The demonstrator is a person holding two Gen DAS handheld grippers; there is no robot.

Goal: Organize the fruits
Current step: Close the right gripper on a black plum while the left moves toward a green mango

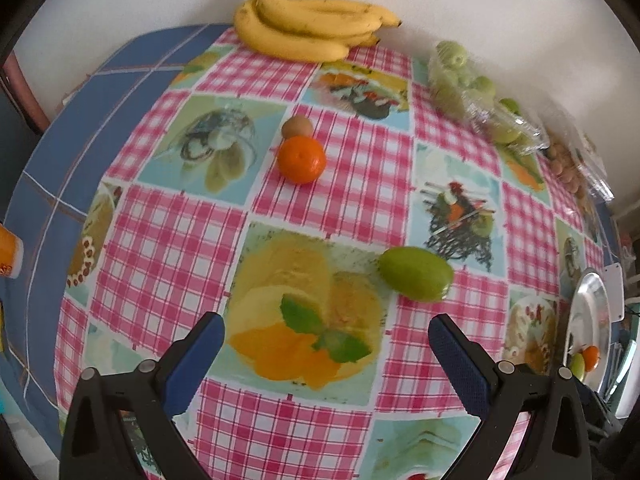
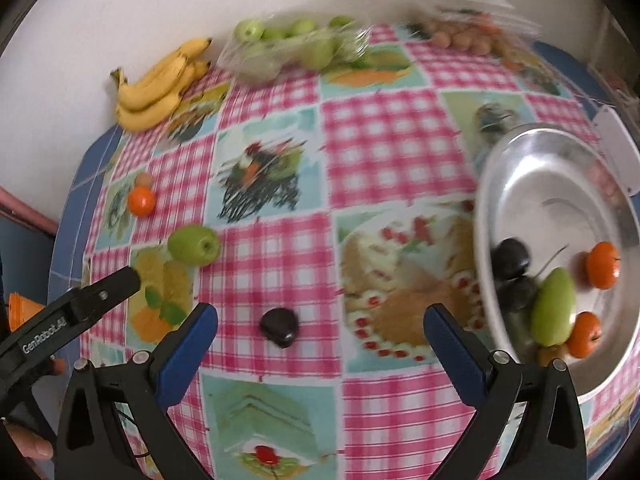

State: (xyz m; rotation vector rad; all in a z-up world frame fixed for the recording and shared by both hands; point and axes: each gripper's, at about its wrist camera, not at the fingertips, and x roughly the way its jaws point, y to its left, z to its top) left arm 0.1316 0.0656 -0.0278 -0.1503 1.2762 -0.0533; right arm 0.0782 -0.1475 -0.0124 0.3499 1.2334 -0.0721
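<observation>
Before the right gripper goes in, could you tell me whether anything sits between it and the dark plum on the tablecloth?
Nothing visible does. The right gripper is open, and the dark plum lies on bare tablecloth just ahead, between its fingers. The green pear and metal tray sit off to either side.

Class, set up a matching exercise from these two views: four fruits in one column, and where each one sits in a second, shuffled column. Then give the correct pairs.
Column one:
1. Bananas
2. Dark plum
3. Loose green pear
4. Bagged green fruit

Column two:
A. In clear plastic by the wall
B. Just ahead of the open right tongs
C. Bare, at the table's far edge against the wall
D. Near the left tongs

Pairs: 1-C, 2-B, 3-D, 4-A
</observation>
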